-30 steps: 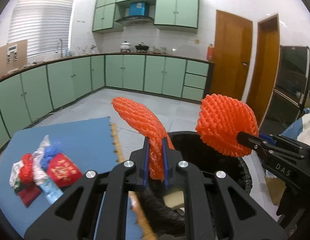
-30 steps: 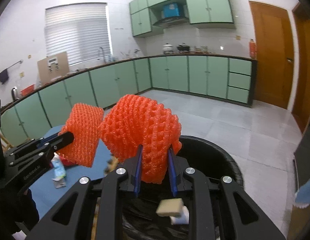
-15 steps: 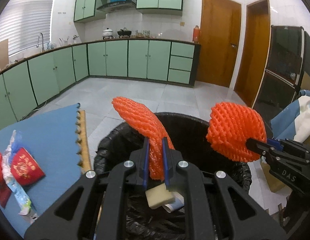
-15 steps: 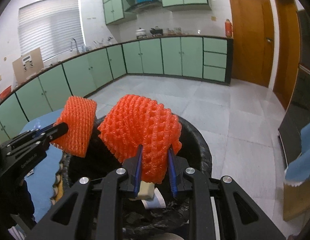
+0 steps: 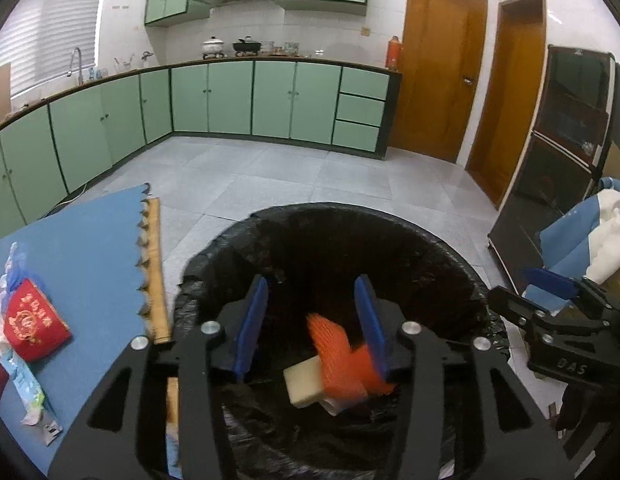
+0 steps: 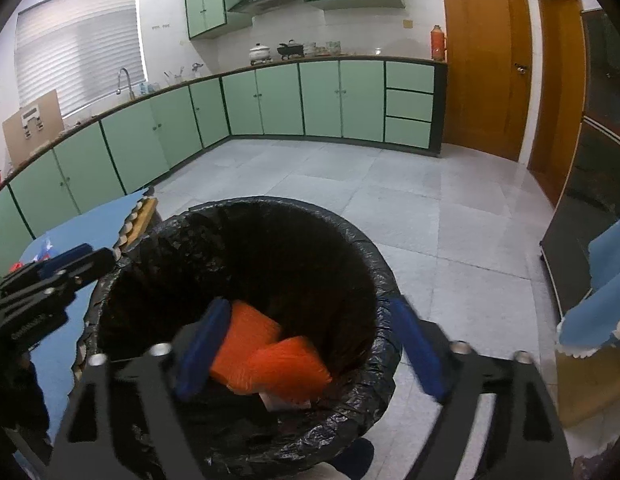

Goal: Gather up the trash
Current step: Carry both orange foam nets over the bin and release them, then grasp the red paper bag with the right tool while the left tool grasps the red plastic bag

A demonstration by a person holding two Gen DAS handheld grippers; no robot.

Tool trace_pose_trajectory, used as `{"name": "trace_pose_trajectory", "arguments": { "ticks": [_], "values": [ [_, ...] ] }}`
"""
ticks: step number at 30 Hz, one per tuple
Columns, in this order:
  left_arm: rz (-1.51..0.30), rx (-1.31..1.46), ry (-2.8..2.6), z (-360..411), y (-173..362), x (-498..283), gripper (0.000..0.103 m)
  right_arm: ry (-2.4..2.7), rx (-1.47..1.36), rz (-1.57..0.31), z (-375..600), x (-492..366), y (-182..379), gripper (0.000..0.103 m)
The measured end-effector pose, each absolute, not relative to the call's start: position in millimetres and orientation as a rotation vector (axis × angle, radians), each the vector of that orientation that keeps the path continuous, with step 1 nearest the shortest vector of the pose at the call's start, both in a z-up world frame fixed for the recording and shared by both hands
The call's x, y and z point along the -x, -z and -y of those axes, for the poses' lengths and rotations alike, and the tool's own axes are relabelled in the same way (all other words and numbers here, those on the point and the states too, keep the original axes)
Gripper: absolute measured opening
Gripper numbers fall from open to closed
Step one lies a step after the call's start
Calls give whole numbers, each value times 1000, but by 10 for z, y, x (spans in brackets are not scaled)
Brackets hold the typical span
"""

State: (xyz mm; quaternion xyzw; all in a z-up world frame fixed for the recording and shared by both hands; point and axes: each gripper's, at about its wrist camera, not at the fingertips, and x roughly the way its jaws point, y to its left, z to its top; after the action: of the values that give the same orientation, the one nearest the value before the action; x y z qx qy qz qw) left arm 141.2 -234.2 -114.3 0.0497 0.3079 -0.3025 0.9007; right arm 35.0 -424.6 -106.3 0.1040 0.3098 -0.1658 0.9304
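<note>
A bin lined with a black bag point(image 5: 390, 224) point(image 6: 374, 264) stands below both grippers. Two orange foam nets point(image 6: 269, 354) lie inside it; one shows in the left wrist view point(image 5: 342, 364) beside a cream block point(image 5: 303, 380). My left gripper point(image 5: 312, 320) is open and empty over the bin. My right gripper point(image 6: 310, 344) is open and empty over the bin too; it also shows at the right of the left wrist view point(image 5: 550, 304). More trash point(image 5: 27, 320), a red packet among wrappers, lies on the blue table point(image 5: 89, 248) at the left.
Grey tiled floor point(image 6: 390, 184) runs to green kitchen cabinets point(image 5: 269, 100) and wooden doors point(image 5: 434, 68). A black cabinet point(image 5: 558, 152) and a chair with blue and white cloth point(image 5: 590, 248) stand at the right. The table's wooden edge point(image 5: 157, 272) is next to the bin.
Both grippers opened and let go of their orange foam nets, which dropped into the bin. Both grippers moved further over the bin.
</note>
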Motion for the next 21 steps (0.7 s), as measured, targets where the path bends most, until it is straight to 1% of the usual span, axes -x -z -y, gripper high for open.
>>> {"name": "trace_pose_trajectory", "arguments": {
  "ticks": [2,4,6,9,14,21],
  "values": [
    [-627,-90,604,2210,1087,-1417,57,343,-218,-621,4220,-334,1023,97],
    [-612,-81,586,2074,1016,-1416,63,334,-226,-607,4175,-336,967,97],
    [-584,-80,558,1899,924,-1407,73,315,-229,-593,4084,-362,879,97],
    [-544,-78,514,1610,795,-1370,77,286,-224,-574,3938,-408,778,97],
    [-502,-64,403,1006,636,-1295,81,202,-209,-536,3576,-540,606,97],
    [-483,-42,224,215,532,-1292,81,67,-162,-504,2890,-824,503,97]
  ]
}}
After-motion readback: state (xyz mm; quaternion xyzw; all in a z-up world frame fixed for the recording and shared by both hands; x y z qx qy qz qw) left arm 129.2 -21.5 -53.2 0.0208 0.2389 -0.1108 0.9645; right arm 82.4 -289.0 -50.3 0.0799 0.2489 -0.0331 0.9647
